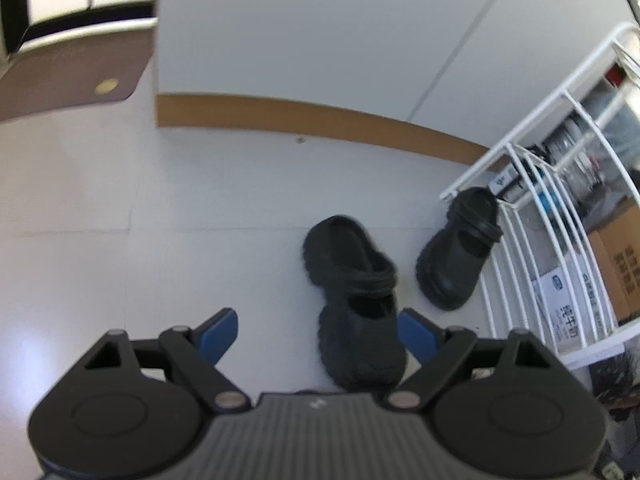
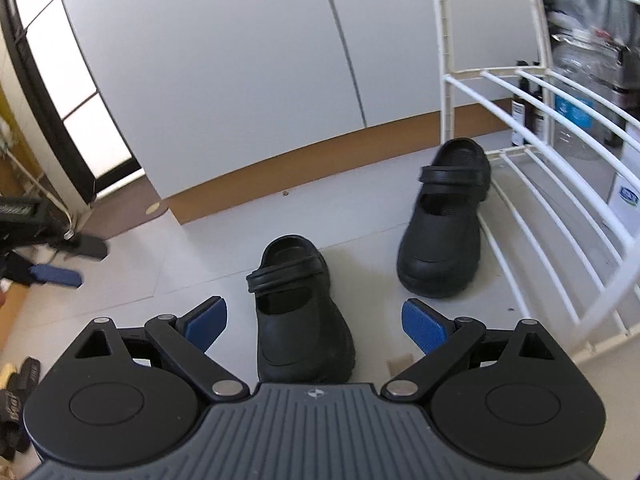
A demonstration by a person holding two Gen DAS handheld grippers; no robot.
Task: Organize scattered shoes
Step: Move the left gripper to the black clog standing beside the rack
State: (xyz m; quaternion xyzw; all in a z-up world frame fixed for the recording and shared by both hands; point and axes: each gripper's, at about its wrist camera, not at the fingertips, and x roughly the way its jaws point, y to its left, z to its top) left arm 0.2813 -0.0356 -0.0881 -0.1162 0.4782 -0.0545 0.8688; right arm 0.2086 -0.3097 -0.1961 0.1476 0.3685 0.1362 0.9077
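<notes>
Two black chunky strap shoes lie on the pale floor. In the left wrist view the near shoe (image 1: 356, 312) lies just ahead of my open, empty left gripper (image 1: 318, 330), toward its right finger; the far shoe (image 1: 460, 248) rests by the white wire shoe rack (image 1: 540, 216). In the right wrist view the near shoe (image 2: 298, 308) lies between the blue pads of my open, empty right gripper (image 2: 314, 322). The far shoe (image 2: 444, 216) lies beside the rack (image 2: 532, 184). The left gripper (image 2: 48, 264) shows at the left edge.
A grey wall with a brown baseboard (image 2: 280, 176) stands behind the shoes. Cardboard boxes (image 1: 616, 264) and bottles (image 2: 524, 116) sit behind the rack. More dark slippers (image 2: 18, 396) lie at the lower left. A brown doorway floor (image 1: 68, 80) lies far left.
</notes>
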